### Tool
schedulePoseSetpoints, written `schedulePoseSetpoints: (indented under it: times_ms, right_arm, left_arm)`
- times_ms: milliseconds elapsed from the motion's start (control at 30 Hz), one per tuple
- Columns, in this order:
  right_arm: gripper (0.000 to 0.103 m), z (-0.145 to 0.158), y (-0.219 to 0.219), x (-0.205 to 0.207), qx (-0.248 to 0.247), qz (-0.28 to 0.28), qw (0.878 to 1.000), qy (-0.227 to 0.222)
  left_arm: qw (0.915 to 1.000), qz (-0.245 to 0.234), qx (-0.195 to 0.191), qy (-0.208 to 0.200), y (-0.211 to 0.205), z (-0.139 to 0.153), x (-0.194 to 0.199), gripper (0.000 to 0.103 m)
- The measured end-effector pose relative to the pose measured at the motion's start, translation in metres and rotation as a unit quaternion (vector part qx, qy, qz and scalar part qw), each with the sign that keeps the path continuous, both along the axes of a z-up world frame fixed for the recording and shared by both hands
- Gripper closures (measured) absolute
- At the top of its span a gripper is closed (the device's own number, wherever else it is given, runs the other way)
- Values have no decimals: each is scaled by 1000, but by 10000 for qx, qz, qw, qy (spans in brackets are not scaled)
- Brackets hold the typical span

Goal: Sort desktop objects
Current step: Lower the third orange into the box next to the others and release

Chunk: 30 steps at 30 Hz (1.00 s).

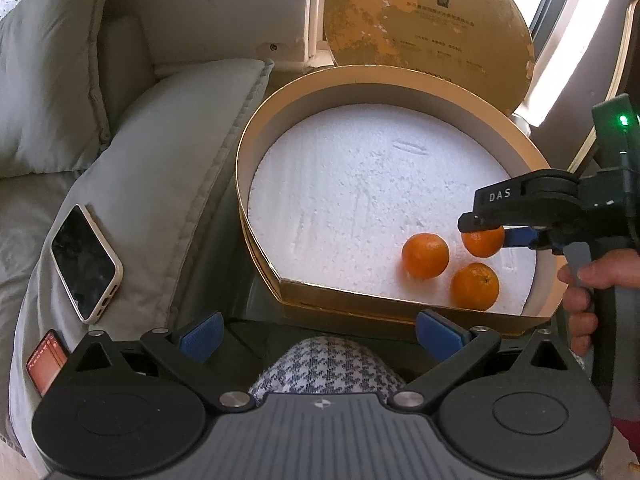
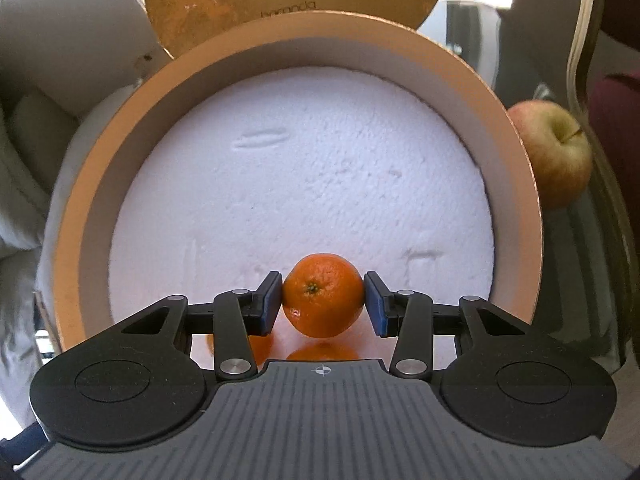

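Inside the round gold box (image 1: 256, 136), seen from the left wrist, three tangerines sit near its straight front edge on white foam (image 1: 360, 184). Two lie free: one tangerine (image 1: 425, 255) toward the middle, another (image 1: 475, 286) just behind the front wall. The third tangerine (image 1: 483, 242) is clamped by the right gripper (image 1: 490, 236), which reaches in from the box's right side, a hand (image 1: 600, 276) on its handle. The left gripper (image 1: 318, 332) hangs in front of the box, jaws spread wide with nothing between them. One phone (image 1: 86, 264) lies on a grey cushion (image 1: 160, 168) left of the box; the round gold lid (image 1: 428, 20) stands behind it.

From the right wrist, the right gripper (image 2: 323, 304) has its jaws clenched on one tangerine (image 2: 323, 298) above the foam (image 2: 304, 168) near the box's (image 2: 516, 184) front. One apple (image 2: 554, 156) rests just outside the box's right wall.
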State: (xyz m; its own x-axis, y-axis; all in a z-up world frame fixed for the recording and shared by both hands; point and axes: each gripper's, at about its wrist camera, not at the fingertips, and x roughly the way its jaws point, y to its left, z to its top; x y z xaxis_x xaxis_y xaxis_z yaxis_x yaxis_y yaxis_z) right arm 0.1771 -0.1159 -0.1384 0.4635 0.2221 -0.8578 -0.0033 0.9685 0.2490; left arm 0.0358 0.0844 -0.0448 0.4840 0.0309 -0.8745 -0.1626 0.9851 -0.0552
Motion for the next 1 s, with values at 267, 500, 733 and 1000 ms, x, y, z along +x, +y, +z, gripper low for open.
schedulePoseSetpoints:
  times_ms: [267, 500, 733, 1000]
  right_arm:
    - [57, -11, 3, 9, 54, 38, 9999, 126]
    - [44, -7, 2, 8, 63, 124, 9998, 169]
    - [40, 30, -16, -24, 269, 58, 9994, -217]
    - [39, 70, -66, -78, 574, -251, 9954, -727]
  left_arm:
    - [10000, -59, 65, 2, -5, 2, -1, 1]
    - [9997, -174, 143, -51, -15, 7, -3, 1]
    - [9994, -200, 239, -138, -21, 14, -8, 1]
    - [9979, -460, 376, -272, -44, 23, -14, 1]
